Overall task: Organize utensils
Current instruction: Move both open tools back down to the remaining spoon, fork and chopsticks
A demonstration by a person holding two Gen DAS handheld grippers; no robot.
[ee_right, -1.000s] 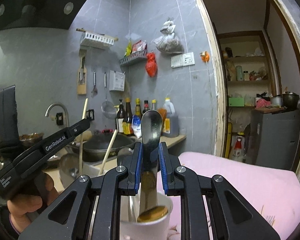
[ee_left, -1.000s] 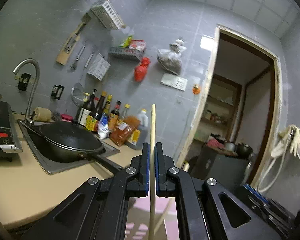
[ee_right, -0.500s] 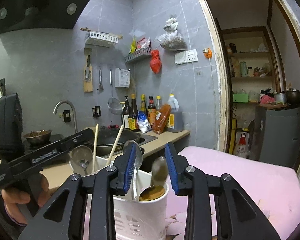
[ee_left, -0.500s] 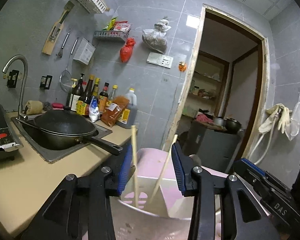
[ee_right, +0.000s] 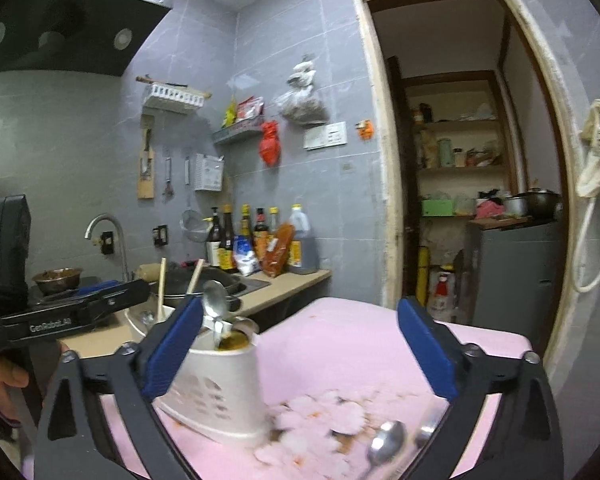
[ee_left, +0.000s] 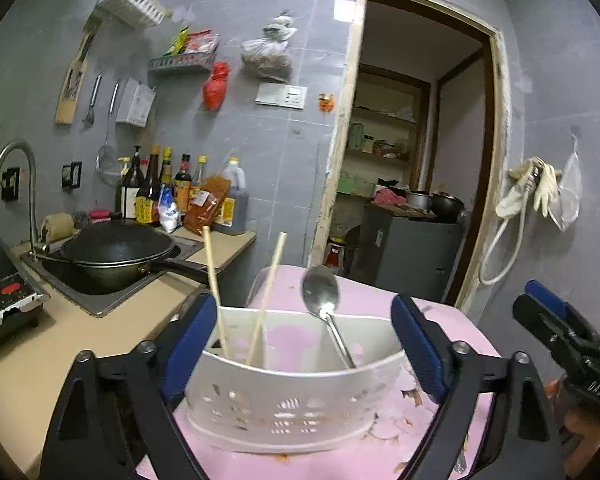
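A white slotted utensil holder (ee_left: 292, 396) stands on the pink table (ee_left: 340, 456). Two wooden chopsticks (ee_left: 214, 280) lean in its left compartment and a metal spoon (ee_left: 322, 292) in its right. My left gripper (ee_left: 304, 344) faces the holder, its jaws opening wide; the pads press on nothing. In the right wrist view the holder (ee_right: 212, 392) sits lower left with spoons (ee_right: 214, 304) and chopsticks (ee_right: 162, 284) in it. My right gripper (ee_right: 300, 344) is also opening, with nothing between its fingers. Two loose spoons (ee_right: 386, 446) lie on the table near its right finger.
A black wok (ee_left: 116, 248) sits in the sink on the beige counter (ee_left: 28, 364) at left, with sauce bottles (ee_left: 180, 196) behind and a hob (ee_left: 4, 296) at the edge. Pale crumpled scraps (ee_right: 324, 416) litter the pink table. An open doorway (ee_left: 416, 160) lies beyond.
The left gripper let go of a chopstick and the right gripper let go of a spoon; both now stand in the holder. Both grippers opened wide and drew back from it.
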